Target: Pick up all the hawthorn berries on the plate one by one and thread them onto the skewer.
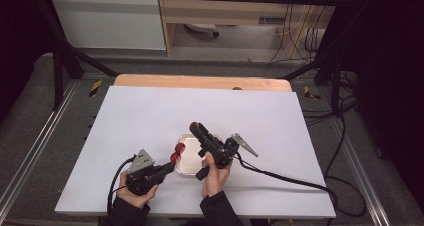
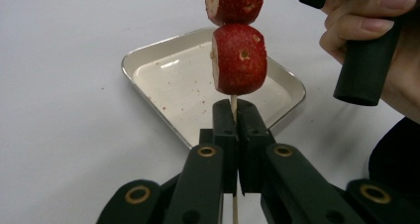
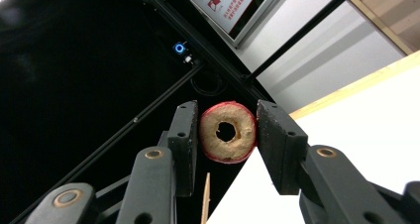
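Observation:
My left gripper (image 2: 234, 111) is shut on a thin wooden skewer (image 2: 233, 103). Two cored red fruit pieces are threaded on it, one just above the jaws (image 2: 239, 59) and one higher (image 2: 235, 1). In the high view this gripper (image 1: 171, 165) points at the left edge of a small metal tray (image 1: 190, 159), with the fruit (image 1: 178, 147) above the rim. My right gripper (image 3: 228, 131) is shut on a third cored red fruit piece (image 3: 228, 132), its hole facing the camera. The skewer tip (image 3: 205, 196) shows just below it. The right gripper (image 1: 194, 127) hangs above the tray's far side.
The tray (image 2: 171, 85) lies on a white table cover (image 1: 150, 116) and holds only crumbs. A wooden table edge (image 1: 200, 81) runs along the back. A black cable (image 1: 290, 178) trails right from the right gripper. The person's right hand (image 2: 376, 40) is close by the skewer.

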Motion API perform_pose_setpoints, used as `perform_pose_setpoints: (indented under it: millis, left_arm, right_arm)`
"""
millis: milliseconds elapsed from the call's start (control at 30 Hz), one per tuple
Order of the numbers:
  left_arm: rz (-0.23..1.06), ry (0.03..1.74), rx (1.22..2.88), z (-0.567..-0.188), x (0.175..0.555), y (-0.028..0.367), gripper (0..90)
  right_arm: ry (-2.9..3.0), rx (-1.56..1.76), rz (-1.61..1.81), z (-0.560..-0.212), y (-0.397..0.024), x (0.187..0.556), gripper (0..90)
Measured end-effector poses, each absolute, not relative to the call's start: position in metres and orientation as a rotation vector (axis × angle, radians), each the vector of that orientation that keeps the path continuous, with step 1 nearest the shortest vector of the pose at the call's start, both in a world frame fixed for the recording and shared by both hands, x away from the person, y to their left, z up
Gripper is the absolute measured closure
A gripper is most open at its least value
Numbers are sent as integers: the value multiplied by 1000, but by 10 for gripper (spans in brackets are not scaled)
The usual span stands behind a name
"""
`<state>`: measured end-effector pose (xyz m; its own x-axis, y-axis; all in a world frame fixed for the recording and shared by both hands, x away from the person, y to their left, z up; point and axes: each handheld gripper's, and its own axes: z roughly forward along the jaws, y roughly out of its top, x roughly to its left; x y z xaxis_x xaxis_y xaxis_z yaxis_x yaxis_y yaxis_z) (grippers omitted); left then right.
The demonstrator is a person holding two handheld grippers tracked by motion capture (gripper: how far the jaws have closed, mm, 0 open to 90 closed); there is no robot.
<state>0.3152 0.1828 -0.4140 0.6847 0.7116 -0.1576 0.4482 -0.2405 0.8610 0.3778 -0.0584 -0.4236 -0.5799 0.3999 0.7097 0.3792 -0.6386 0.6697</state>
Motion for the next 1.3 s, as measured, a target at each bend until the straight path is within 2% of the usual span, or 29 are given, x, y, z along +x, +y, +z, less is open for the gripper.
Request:
perform_pose_setpoints:
  millis: [1300]
  left_arm:
    - [294, 944, 1839, -414, 317, 176, 883]
  right_arm:
    - [1331, 1399, 2455, -427, -52, 376, 620]
